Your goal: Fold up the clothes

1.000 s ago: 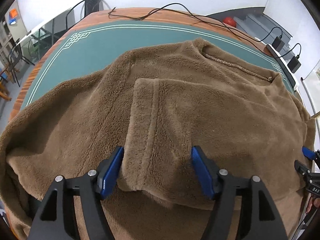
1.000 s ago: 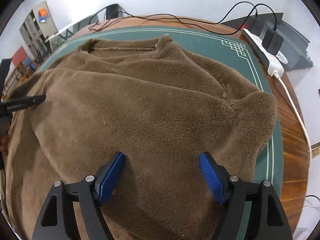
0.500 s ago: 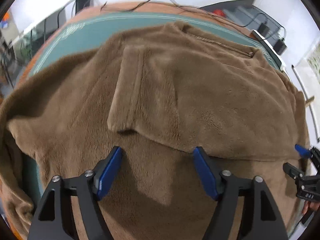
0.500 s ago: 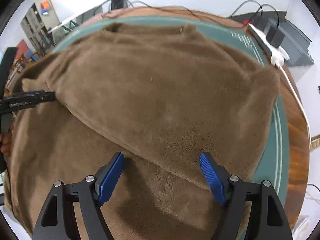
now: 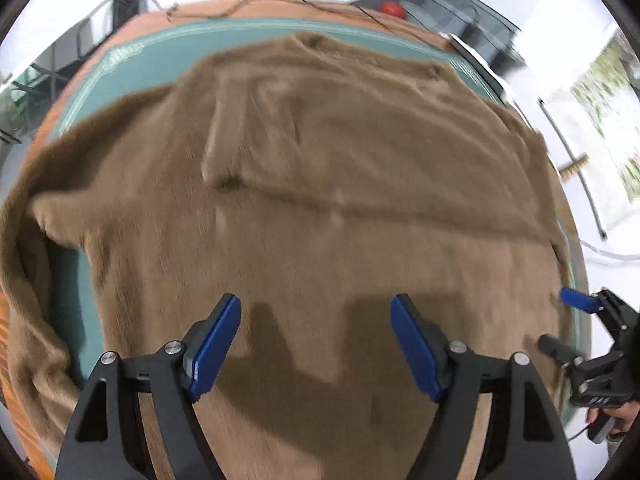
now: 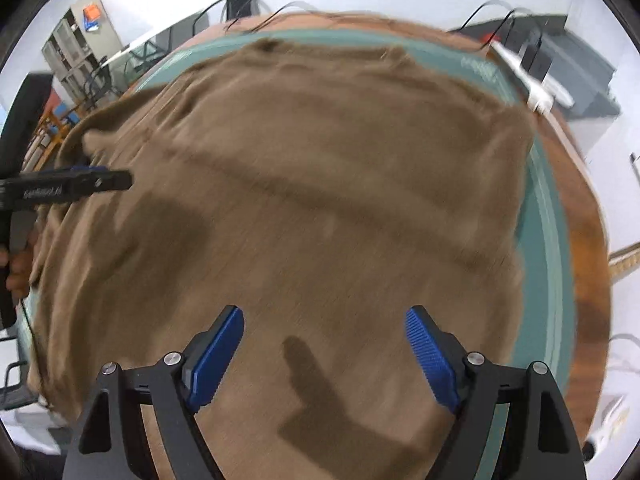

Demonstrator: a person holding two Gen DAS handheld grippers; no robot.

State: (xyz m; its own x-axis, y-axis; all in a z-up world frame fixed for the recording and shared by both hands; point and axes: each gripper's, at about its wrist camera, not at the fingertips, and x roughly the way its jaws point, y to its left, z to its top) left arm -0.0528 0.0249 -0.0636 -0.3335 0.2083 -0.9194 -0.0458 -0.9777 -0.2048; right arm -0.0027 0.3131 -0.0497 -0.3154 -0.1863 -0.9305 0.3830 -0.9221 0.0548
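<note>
On the worktop: a brown fleece garment point(image 5: 320, 208) lies spread over the green mat point(image 5: 132, 68), which covers a round wooden worktop point(image 6: 588, 248); both views are motion-blurred.
Garment layout: its collar end points away from the cameras; a sleeve point(image 5: 256, 132) is folded across the chest, and its straight lower edge runs crosswise over the body.
Garment at the near side: one part hangs past the mat's edge at the left of the left wrist view.
Left claw point(image 5: 316, 344): jaws wide apart with nothing between them, above the lower body of the garment, casting a shadow on the fleece.
Right claw point(image 6: 324, 348): jaws likewise wide apart and empty, above the lower body nearer the garment's other side; it also shows at the right edge of the left wrist view, gripped by a hand point(image 5: 612, 420).
Change from one second ago: the left claw's pads then straddled the cuff end of the folded sleeve; now the sleeve lies flat, well ahead of the pads.
Change in view: both cameras have pulled back towards the hem over the last second, so more of the lower body fills the foreground and the collar sits farther off.
Change in sharpness: the earliest frames were crisp, whereas these are smeared.
Background: a white power strip point(image 6: 536, 88) and dark cables point(image 5: 256, 0) lie on the far rim of the worktop.
</note>
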